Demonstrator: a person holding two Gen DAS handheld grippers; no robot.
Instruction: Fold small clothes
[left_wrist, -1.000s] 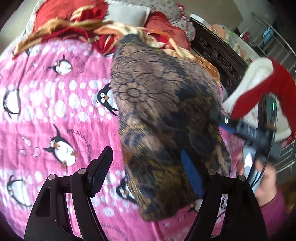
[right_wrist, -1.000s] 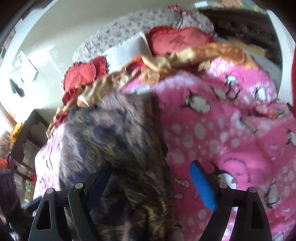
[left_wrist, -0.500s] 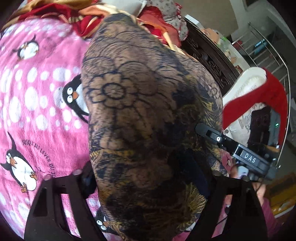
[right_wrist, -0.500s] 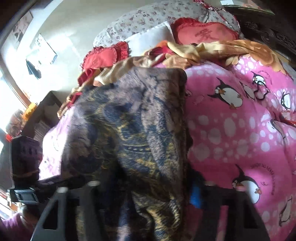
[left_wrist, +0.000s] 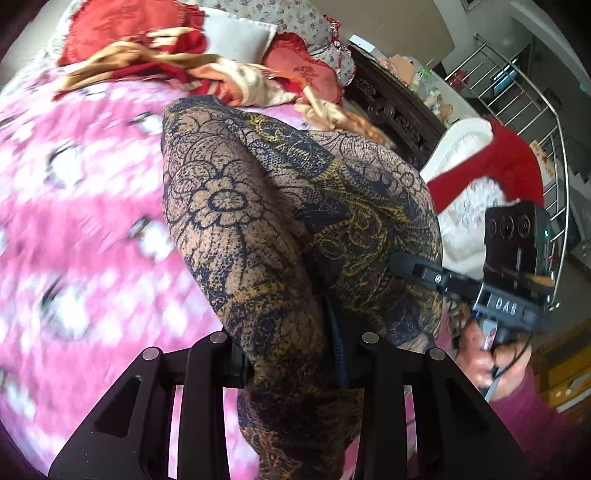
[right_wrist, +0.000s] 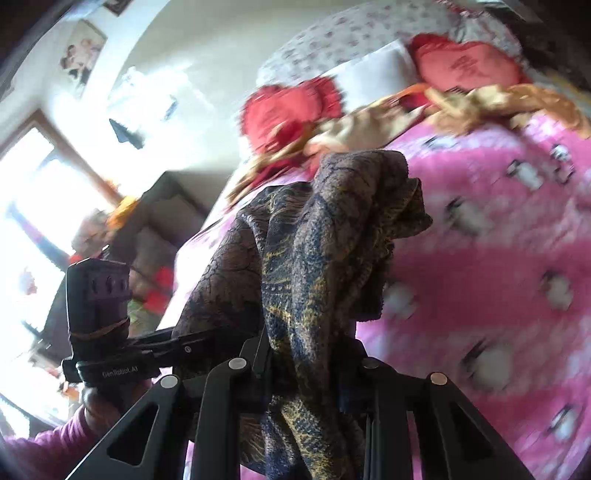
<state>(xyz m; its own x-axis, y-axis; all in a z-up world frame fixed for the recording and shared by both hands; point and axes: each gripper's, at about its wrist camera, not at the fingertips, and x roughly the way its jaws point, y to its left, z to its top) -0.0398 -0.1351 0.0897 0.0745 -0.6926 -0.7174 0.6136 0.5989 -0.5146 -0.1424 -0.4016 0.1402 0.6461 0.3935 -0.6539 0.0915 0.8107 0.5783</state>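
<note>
A dark floral garment (left_wrist: 280, 206) in brown, navy and gold rises bunched off the pink penguin blanket (left_wrist: 85, 236). My left gripper (left_wrist: 288, 354) holds its near edge; the jaws are closing with the cloth pinched between them. In the right wrist view the same garment (right_wrist: 314, 243) hangs up in folds from my right gripper (right_wrist: 308, 363), whose jaws are also closing on the cloth between them. The right gripper's black body (left_wrist: 513, 273) shows at the garment's right side, held by a hand (left_wrist: 480, 358). The left gripper's body (right_wrist: 99, 317) shows at its left side.
Red pillows (left_wrist: 122, 22) and crumpled gold and red cloth (left_wrist: 207, 70) lie at the head of the bed. A dark carved wooden cabinet (left_wrist: 395, 107), a white chair with a red cloth (left_wrist: 506, 162) and a metal railing (left_wrist: 524, 74) stand to the right. A bright window (right_wrist: 33, 206) is on the left.
Both grippers went from wide open over the flat garment to closed on it. The garment has been gathered and raised off the blanket between them.
</note>
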